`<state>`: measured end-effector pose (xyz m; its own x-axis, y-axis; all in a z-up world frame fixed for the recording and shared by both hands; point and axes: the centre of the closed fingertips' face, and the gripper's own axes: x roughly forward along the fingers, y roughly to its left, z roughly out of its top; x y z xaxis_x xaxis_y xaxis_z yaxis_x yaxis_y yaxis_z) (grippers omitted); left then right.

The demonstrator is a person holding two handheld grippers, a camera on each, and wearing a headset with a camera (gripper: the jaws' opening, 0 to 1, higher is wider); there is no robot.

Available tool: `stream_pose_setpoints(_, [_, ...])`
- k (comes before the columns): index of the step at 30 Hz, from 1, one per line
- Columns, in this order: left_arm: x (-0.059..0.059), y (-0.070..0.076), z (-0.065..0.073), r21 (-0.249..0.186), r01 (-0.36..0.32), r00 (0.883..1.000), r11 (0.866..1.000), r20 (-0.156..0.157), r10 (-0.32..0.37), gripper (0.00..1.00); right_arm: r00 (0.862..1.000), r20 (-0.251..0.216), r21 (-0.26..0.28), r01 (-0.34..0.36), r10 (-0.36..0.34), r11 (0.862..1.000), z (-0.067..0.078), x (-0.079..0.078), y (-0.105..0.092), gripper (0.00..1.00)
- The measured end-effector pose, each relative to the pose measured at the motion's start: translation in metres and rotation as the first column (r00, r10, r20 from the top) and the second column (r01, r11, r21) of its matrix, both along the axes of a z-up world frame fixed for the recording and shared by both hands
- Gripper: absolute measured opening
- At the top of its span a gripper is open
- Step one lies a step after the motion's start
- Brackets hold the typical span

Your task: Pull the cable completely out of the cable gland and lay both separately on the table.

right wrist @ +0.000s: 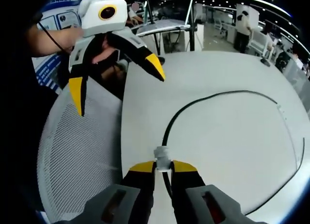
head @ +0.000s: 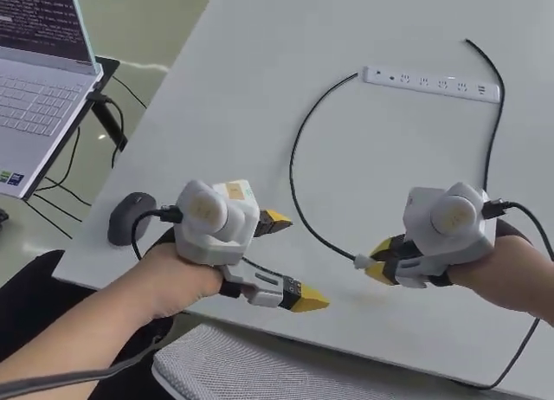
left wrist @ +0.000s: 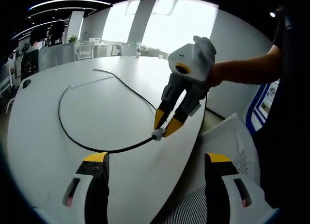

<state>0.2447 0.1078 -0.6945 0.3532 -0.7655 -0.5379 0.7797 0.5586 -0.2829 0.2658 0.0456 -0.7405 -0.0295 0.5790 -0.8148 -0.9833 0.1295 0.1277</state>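
Note:
A small white cable gland [head: 362,261] sits on the end of a long black cable [head: 292,170] that curves away across the white table [head: 260,54]. My right gripper [head: 376,263] is shut on the gland just above the table's near edge. From its own view, the right gripper [right wrist: 163,167] pinches the gland [right wrist: 162,157], and the cable [right wrist: 193,100] runs off ahead. My left gripper [head: 299,261] is open, a short way left of the gland, holding nothing. In the left gripper view, its jaws [left wrist: 157,158] stand wide apart facing the gland [left wrist: 157,135].
A white power strip [head: 430,83] lies at the far right with its own black lead. A laptop [head: 39,80] on a stand and a dark mouse [head: 128,216] sit at the left. A mesh chair [head: 234,365] is under the near table edge.

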Motion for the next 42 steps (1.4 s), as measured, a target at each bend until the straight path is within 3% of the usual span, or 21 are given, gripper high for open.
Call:
stream_pose_setpoints(5, [0.004, -0.013, 0.004, -0.001, 0.027, 0.999, 1.0, 0.026, -0.027, 0.8, 1.0, 0.009, 0.002, -0.023, 0.023, 1.0, 0.011, -0.004, -0.002, 0.06])
stream_pose_setpoints(10, [0.006, -0.024, 0.006, -0.012, 0.053, 0.998, 0.999, 0.019, -0.053, 0.76, 0.999, 0.021, 0.003, -0.036, 0.036, 0.999, 0.017, -0.007, -0.006, 0.06])
stream_pose_setpoints(20, [0.008, -0.044, 0.006, -0.006, 0.11, 0.993, 0.994, 0.052, -0.11, 0.74, 0.995, 0.043, 0.003, -0.091, 0.091, 0.996, 0.033, -0.014, -0.006, 0.06])
stream_pose_setpoints(30, [0.008, -0.056, 0.001, -0.012, 0.15, 0.987, 0.989, 0.052, -0.149, 0.65, 0.986, 0.064, -0.005, -0.156, 0.156, 0.988, 0.047, -0.022, -0.004, 0.06])
stream_pose_setpoints(36, [0.008, -0.06, 0.008, -0.05, 0.152, 0.987, 0.987, 0.056, -0.149, 0.63, 0.981, 0.069, -0.015, -0.18, 0.181, 0.984, 0.05, -0.026, -0.005, 0.06])
stream_pose_setpoints(42, [0.004, -0.062, 0.01, -0.072, 0.173, 0.983, 0.982, 0.072, -0.168, 0.53, 0.979, 0.059, -0.011, -0.194, 0.195, 0.981, 0.054, -0.03, -0.004, 0.06])
